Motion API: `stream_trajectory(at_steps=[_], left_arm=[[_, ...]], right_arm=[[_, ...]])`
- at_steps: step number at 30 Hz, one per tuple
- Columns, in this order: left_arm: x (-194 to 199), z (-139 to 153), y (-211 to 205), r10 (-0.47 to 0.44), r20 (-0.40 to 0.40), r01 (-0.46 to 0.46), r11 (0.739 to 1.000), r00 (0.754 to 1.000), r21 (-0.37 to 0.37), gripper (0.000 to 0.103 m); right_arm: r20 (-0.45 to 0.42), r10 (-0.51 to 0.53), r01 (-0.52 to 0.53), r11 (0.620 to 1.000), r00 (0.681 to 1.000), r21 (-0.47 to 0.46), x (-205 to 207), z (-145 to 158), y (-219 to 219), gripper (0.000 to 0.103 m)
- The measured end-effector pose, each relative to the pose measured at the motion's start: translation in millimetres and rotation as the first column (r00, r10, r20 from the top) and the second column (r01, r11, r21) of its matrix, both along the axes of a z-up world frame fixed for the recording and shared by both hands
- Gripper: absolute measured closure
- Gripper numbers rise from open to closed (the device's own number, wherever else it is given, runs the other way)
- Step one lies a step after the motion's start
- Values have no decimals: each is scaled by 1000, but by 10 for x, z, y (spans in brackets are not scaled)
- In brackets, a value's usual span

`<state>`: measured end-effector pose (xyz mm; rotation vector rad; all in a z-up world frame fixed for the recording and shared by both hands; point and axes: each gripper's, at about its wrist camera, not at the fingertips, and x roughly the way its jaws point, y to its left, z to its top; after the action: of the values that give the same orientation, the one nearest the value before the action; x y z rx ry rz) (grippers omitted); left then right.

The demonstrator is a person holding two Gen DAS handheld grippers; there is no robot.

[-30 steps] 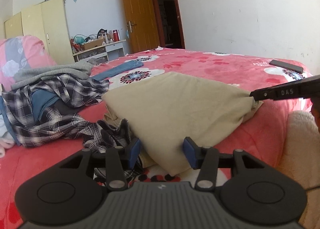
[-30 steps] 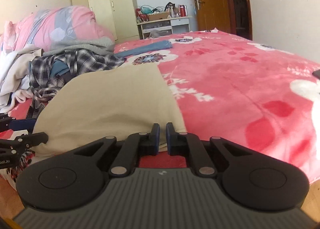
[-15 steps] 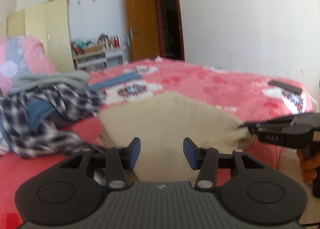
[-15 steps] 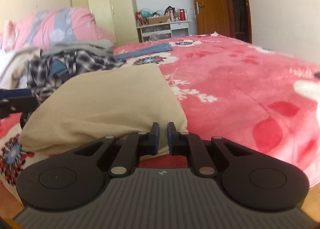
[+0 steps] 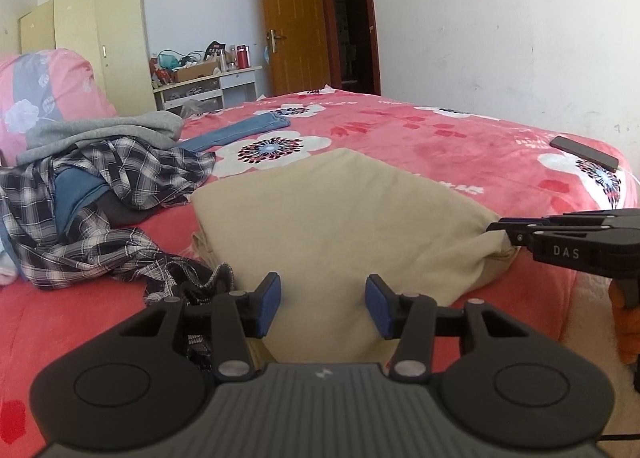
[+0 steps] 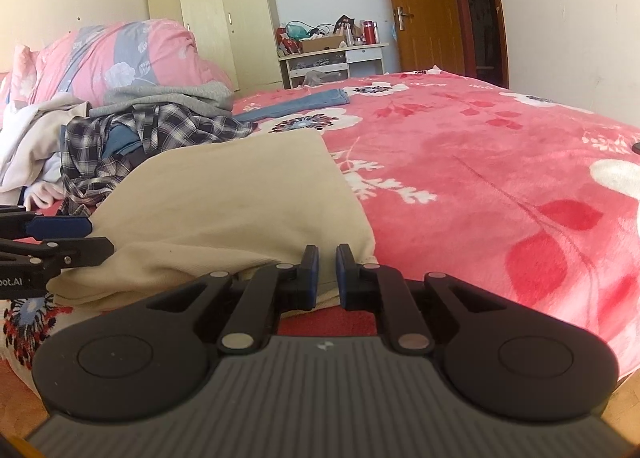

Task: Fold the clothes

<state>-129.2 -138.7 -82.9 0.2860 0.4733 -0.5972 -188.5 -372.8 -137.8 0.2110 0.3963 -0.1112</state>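
Note:
A folded beige garment [image 5: 340,210] lies on the pink floral bedspread [image 5: 460,138]. In the left wrist view my left gripper [image 5: 324,304] is open, its blue pads [image 5: 270,304] hovering at the garment's near edge with nothing between them. My right gripper [image 5: 496,227] comes in from the right, shut on the garment's right corner. In the right wrist view the same beige garment [image 6: 240,194] spreads ahead of my right gripper [image 6: 327,278], whose jaws are pinched on its near corner. My left gripper [image 6: 100,236] shows at the left edge, open.
A heap of clothes sits to the left: a plaid shirt [image 5: 120,178], a grey hoodie [image 5: 104,130] and jeans [image 5: 240,130]. A dark phone [image 5: 584,154] lies near the bed's right edge. A pink quilt [image 6: 120,58], wardrobe [image 6: 224,14] and door stand behind.
The left gripper swung right and now faces the garment's near edge squarely, still open. The right gripper kept its hold and lowered the corner slightly toward the bed.

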Motion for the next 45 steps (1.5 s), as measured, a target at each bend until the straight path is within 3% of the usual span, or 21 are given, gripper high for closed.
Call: stream_trajectory(at_steps=[30,35,38,40,42,45], left_arm=[[-29,19,-47,24,-6,-24,999,1000,26,53],[6,83,-70,40,-39,-39,999,998,34,52],[58,207,-118,83,-91,-78,995,992,57,43],[121,296,-151,138,-137,-127,988,981,86,33],[183,358,-157,192,-177,-176,979,965,104,29],[216,419,-134,233,-210,-217,971,949,97,17]], right_arm=[[8,3,-3,1000,1000,20,-11,-14,-10,94],[8,3,-4,1000,1000,22,-13,-14,-16,94],[10,6,-7,999,1000,33,-18,-15,-31,94],[12,8,-8,999,1000,42,-19,-17,-41,94],[10,7,-7,999,1000,36,-20,-17,-31,94],[9,5,-5,1000,1000,28,-20,-16,-14,94]])
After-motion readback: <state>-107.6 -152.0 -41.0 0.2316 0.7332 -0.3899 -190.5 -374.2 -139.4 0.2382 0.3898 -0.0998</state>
